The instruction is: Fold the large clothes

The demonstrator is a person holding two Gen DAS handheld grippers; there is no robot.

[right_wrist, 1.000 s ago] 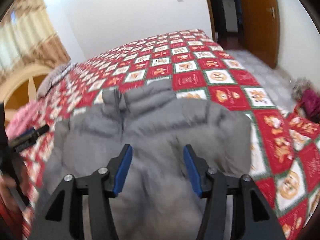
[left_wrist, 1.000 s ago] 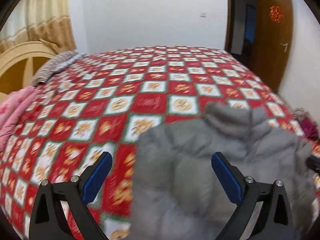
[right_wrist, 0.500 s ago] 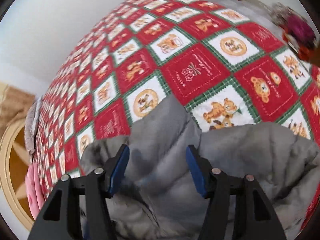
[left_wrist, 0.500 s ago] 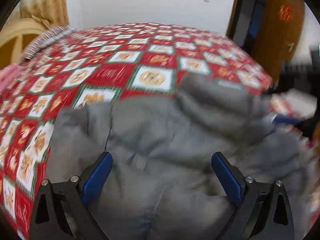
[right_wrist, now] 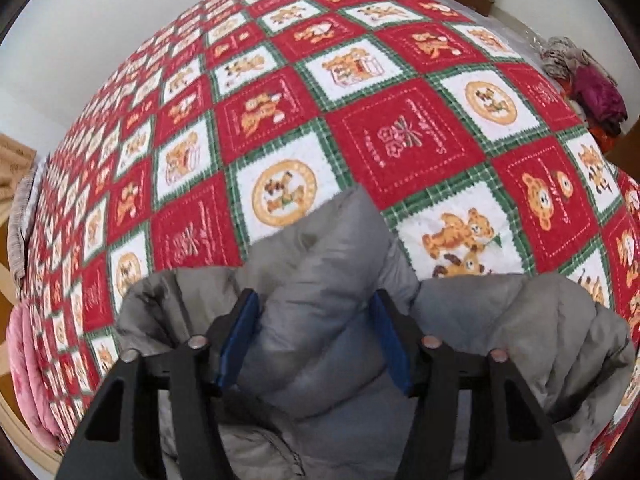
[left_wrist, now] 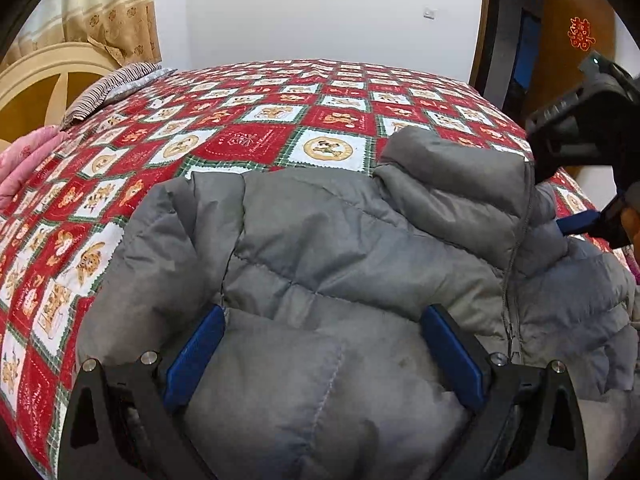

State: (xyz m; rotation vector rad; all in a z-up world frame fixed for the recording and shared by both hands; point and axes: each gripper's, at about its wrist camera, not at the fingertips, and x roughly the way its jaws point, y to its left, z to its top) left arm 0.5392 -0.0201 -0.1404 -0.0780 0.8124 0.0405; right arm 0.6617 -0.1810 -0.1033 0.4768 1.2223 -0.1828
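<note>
Barely begun: the grey puffer jacket (left_wrist: 340,264) lies unfolded on the bed (left_wrist: 248,140); the left gripper (left_wrist: 322,344) fingers are spread wide over its body, and the right gripper (right_wrist: 316,336) fingers are closing around its collar (right_wrist: 320,264).

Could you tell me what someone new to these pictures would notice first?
The grey puffer jacket lies spread at the near edge of the bed, on a loud red, white and green teddy-bear quilt that covers it. The right hand-held gripper is closing its blue pads around the raised collar, while the left hand-held gripper stands wide open over the jacket's body.
</note>
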